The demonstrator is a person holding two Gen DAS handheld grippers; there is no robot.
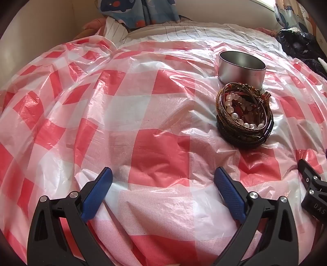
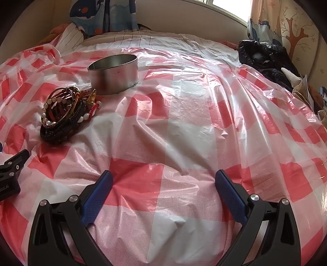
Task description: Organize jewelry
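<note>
While the right wrist view alone shows a window (image 2: 226,8), both grippers, left (image 1: 163,180) and right (image 2: 163,182), tilt downward, jaws released, over the red-and-white checked plastic sheet (image 1: 159,151); the tangled heap of beaded bracelets (image 1: 244,114) lies touching the round silver metal tin (image 1: 242,68).

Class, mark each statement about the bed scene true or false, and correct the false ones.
1. The tin is full of jewelry. False: it looks empty; the bracelets lie piled beside it.
2. The left gripper is open and holds nothing. True.
3. The right gripper grips a bracelet. False: it is open and empty.
4. The sheet is red-and-white checked. True.
</note>
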